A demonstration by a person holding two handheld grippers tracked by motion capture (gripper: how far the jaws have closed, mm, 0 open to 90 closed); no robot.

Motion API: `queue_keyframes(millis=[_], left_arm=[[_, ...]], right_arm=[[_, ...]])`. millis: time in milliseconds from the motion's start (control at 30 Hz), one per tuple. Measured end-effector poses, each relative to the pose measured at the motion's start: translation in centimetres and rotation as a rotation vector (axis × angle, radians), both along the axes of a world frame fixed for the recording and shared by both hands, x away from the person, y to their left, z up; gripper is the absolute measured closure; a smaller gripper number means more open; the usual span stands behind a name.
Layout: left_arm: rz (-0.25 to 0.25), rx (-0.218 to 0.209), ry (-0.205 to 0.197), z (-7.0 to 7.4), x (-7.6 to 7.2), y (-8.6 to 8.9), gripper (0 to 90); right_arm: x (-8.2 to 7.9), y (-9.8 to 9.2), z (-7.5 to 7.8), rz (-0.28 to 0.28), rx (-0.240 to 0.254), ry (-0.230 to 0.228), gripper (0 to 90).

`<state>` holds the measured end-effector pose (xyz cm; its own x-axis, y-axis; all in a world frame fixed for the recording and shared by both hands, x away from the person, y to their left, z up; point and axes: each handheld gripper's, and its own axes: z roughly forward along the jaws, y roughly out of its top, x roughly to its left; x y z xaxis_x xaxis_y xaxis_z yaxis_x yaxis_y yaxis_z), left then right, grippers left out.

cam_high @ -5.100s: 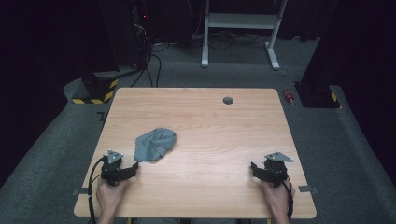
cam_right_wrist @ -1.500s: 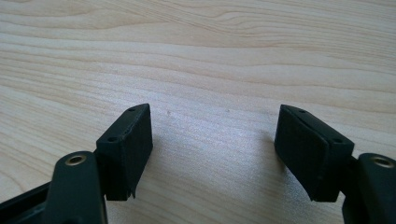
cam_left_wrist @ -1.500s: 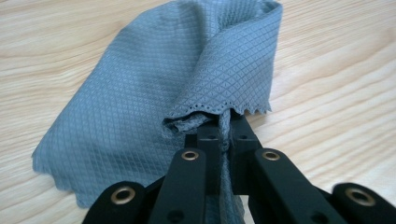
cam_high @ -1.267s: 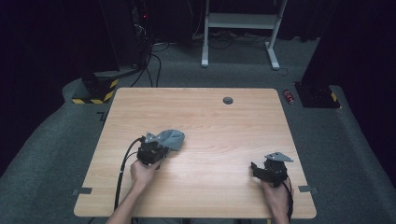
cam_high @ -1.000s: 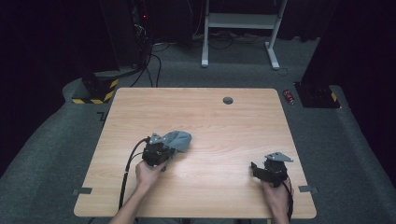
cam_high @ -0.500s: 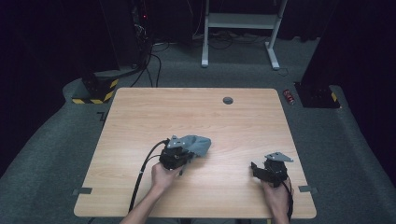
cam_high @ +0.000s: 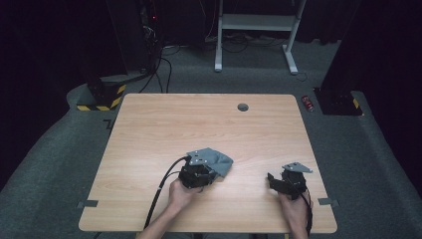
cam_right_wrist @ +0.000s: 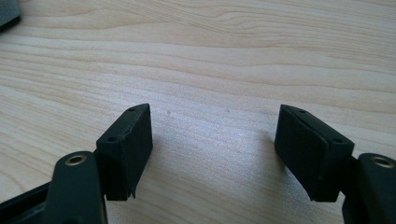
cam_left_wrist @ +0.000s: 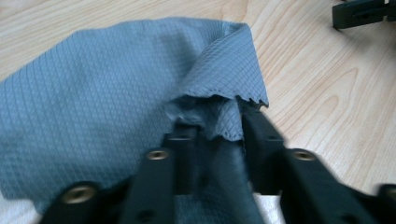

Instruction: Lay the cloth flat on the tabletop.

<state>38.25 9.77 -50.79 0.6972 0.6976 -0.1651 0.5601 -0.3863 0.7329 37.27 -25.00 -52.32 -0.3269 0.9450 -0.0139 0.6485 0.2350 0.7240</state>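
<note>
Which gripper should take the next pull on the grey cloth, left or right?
Left. The left gripper has just been opening, with the cloth edge between its jaws. The right gripper rests open on bare table, apart from the cloth.

The cloth is grey woven fabric with a fine diamond weave and a pinked edge. The table is pale, smooth wood-grain laminate. The jaws look like matt black plastic with brass-coloured rivets.
</note>
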Motion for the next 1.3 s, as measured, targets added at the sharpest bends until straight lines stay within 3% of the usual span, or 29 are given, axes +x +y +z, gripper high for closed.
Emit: queue_keyframes(millis=[167,400,467,567,633,667,700,833,967,1100,1167,1300], left_arm=[[0.044,-0.038,0.008,0.0,-1.1,1.2,43.8],[0.081,-0.054,0.021,-0.2,-2.4,3.8,34.0],[0.101,-0.080,0.029,-0.4,-3.0,4.9,33.9],[0.135,-0.062,0.021,-0.9,-3.3,5.9,33.8],[0.153,-0.054,0.020,-1.1,-3.3,6.2,34.0],[0.169,-0.045,0.019,-1.3,-3.2,6.3,34.4],[0.196,-0.030,0.004,-1.5,-3.3,6.5,35.0],[0.221,0.019,-0.037,-1.6,-3.5,6.2,34.8],[0.240,0.040,-0.081,-1.9,-3.7,5.9,34.6],[0.245,0.123,-0.122,-1.9,-4.0,5.0,33.2],[0.244,0.116,-0.116,-1.9,-3.9,5.1,32.5],[0.249,0.117,-0.117,-1.9,-3.9,5.0,32.0]], right_arm=[[0.0,0.0,0.0,0.000,0.000,0.000,27.7],[0.0,0.0,0.0,-0.004,0.002,-0.004,30.1],[0.0,0.1,0.0,0.009,-0.002,-0.011,35.4],[0.0,0.6,0.2,0.012,0.002,-0.009,48.6],[0.0,0.9,0.3,0.012,-0.003,-0.002,51.0],[-0.1,1.4,0.4,0.028,0.005,0.008,54.1],[-0.5,2.6,0.6,0.091,0.047,0.011,57.7],[-1.0,5.7,1.5,0.228,0.082,0.000,57.5],[-1.1,9.6,2.8,0.347,0.121,-0.030,55.9],[-0.6,13.0,3.4,0.429,0.105,-0.031,53.6],[-0.2,14.6,3.6,0.461,0.083,-0.035,53.1],[0.5,16.3,3.3,0.470,0.042,-0.030,55.2]])
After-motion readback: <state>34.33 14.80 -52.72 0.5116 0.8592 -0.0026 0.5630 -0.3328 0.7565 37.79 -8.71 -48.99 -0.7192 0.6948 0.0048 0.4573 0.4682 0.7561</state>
